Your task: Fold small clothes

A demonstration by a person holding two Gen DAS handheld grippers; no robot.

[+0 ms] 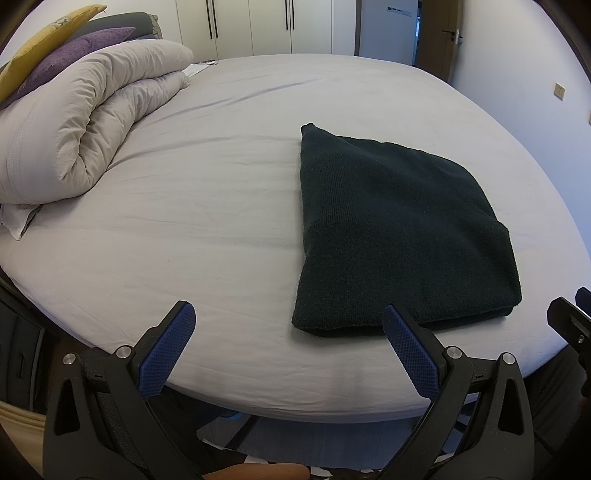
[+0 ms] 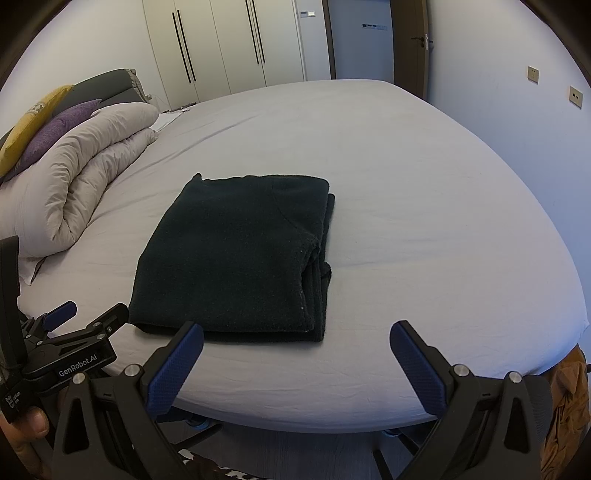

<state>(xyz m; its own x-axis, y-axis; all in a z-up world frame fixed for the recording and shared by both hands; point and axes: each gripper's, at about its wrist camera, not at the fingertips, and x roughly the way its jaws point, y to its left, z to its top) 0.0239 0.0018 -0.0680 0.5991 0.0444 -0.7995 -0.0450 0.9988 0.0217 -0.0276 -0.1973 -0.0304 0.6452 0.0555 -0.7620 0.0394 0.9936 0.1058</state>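
A dark green knitted garment (image 1: 399, 229) lies folded into a thick rectangle on the light grey bed sheet (image 1: 207, 206); it also shows in the right wrist view (image 2: 236, 254), with layered edges on its right side. My left gripper (image 1: 288, 314) is open and empty, held at the near edge of the bed, its right finger just in front of the garment's near edge. My right gripper (image 2: 295, 332) is open and empty, just in front of the garment's near right corner. The left gripper's body (image 2: 66, 347) shows at the left of the right wrist view.
A rolled beige duvet (image 1: 88, 122) lies at the left of the bed, with a purple cushion (image 1: 74, 51) and a yellow cushion (image 1: 44, 33) on it. White wardrobe doors (image 2: 221, 44) and a doorway (image 2: 406, 40) stand beyond the bed. The bed's rounded near edge (image 1: 295, 406) is below the grippers.
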